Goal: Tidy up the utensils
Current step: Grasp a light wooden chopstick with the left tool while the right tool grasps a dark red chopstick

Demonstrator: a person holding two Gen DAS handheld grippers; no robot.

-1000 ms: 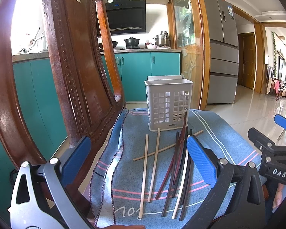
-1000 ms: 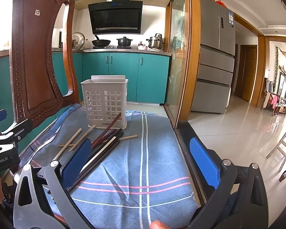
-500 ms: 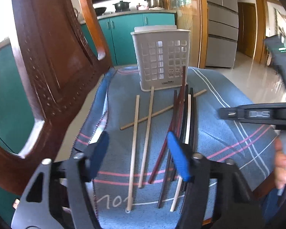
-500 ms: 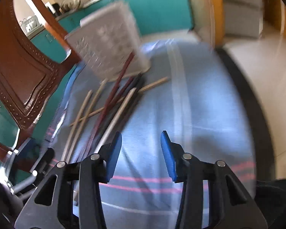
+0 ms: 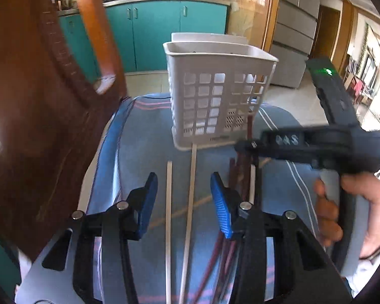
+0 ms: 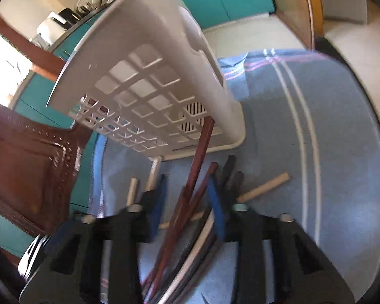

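the near ends of the chopsticks were cut off by the bottom edge of both views, and the right wrist view was blurred, so the dark sticks there ran together and could not be counted. the inside of the white basket (image 5: 216, 93) was hidden behind its lattice walls; what, if anything, lay in it could not be told.

the left tool (image 5: 183, 202) hung over the blue striped cloth (image 5: 141, 136) with its blue pads (image 5: 221, 205) partly apart and closing. two pale chopsticks (image 5: 191, 177) lay lengthwise in the gap between the pads, touched by neither. the farther of the two reached the foot of the basket.

the right tool (image 6: 187, 202) was closing, its pads about a narrow bunch of reddish-brown chopsticks (image 6: 198, 162); whether the pads already pressed on them could not be made out through the blur. one red stick leaned with its tip against the basket's lower wall. dark chopsticks (image 6: 230, 172) lay just beside the right pad, and one pale chopstick (image 6: 266, 185) lay crosswise under the bunch, its end poking out to the right.

in the left wrist view a hand (image 5: 359, 210) gripped the right tool's handle at the right edge. a carved wooden chair back (image 5: 38, 101) crowded the left side, close to the cloth's edge. to the right of the basket the cloth lay open.
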